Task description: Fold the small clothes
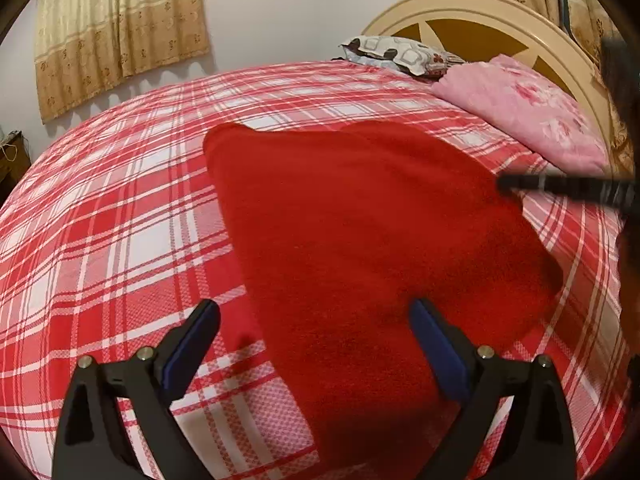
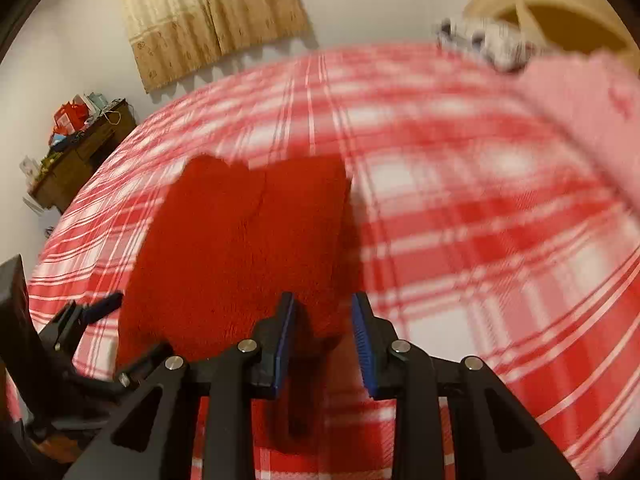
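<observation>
A red fleece garment [image 1: 360, 220] [image 2: 240, 248] lies flat and folded on the red-and-white plaid bed sheet [image 1: 100, 220] [image 2: 480, 220]. My left gripper [image 1: 314, 308] stands wide open over its near edge: the left pad is over the sheet and the right pad over the cloth, neither gripping. My right gripper [image 2: 323, 299] hovers at the garment's near right corner with its jaws narrowly apart. The corner shows in the gap, and the pads do not press on it. The left gripper's fingers [image 2: 104, 304] show at the left of the blurred right wrist view.
A pink floral pillow [image 1: 528, 116] and a patterned pillow [image 1: 400, 54] lie against the cream headboard [image 1: 480, 12] at the far right. Beige curtains [image 1: 120, 32] hang on the far wall. A cluttered wooden side table [image 2: 80, 152] stands beyond the bed's left edge.
</observation>
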{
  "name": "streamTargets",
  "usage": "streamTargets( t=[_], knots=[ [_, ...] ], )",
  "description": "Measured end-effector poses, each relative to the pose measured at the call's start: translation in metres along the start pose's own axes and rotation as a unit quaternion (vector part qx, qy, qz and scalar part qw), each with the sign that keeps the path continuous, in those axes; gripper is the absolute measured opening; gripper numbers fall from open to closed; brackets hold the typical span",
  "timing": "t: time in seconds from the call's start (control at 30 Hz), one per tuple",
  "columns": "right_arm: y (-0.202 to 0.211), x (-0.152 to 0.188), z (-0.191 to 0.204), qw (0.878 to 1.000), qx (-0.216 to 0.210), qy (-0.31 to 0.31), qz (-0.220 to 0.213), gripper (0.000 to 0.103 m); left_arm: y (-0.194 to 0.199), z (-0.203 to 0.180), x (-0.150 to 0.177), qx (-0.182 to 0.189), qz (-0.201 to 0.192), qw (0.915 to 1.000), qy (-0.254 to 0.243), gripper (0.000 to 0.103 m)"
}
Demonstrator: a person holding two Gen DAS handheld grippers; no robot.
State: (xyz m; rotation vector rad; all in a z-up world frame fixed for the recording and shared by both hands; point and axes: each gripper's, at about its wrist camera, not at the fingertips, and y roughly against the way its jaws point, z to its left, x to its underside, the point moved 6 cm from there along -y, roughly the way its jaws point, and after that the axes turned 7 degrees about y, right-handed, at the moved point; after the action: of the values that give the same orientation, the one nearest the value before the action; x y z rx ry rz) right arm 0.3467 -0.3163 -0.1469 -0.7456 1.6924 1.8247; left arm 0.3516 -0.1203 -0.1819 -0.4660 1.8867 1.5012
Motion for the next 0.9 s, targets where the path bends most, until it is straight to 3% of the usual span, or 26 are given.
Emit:
streamTargets(
  t=[0.07,0.2,0.33,0.4,0.47,0.57,0.63,0.9],
  knots=[
    [0.008,-0.018,0.013,0.999,-0.043,0.003,-0.031,0.031,-0.001,-0.001,0.000,0.000,0.003,1.0000,-0.001,0.100],
    [-0.012,-0.035,0.042,0.991,-0.133,0.014,-0.012,0.031,-0.001,-0.001,0.002,0.000,0.006,1.0000,-0.005,0.101],
    [-0.043,-0.032,0.042,0.992,-0.118,0.020,0.030,0.031,-0.002,-0.003,0.002,0.001,0.010,0.9999,-0.005,0.102],
    [-0.059,-0.026,0.028,0.994,-0.091,0.015,0.052,0.031,-0.003,-0.003,0.003,0.002,0.012,0.9999,-0.004,0.103],
    [-0.068,-0.018,0.015,0.993,-0.093,-0.003,0.065,0.031,-0.004,-0.003,0.003,0.004,0.014,0.9999,-0.003,0.103],
    [-0.069,-0.013,0.002,0.992,-0.109,-0.027,0.060,0.028,-0.002,-0.006,0.003,0.004,0.012,0.9999,-0.006,0.103],
    [-0.069,-0.012,0.002,0.993,-0.102,-0.023,0.058,0.019,-0.001,-0.007,0.002,0.003,0.010,0.9999,-0.009,0.103],
    [-0.067,-0.008,0.003,0.995,-0.089,-0.009,0.051,0.014,0.006,-0.007,-0.001,0.005,0.005,0.9999,-0.007,0.103]
  ],
)
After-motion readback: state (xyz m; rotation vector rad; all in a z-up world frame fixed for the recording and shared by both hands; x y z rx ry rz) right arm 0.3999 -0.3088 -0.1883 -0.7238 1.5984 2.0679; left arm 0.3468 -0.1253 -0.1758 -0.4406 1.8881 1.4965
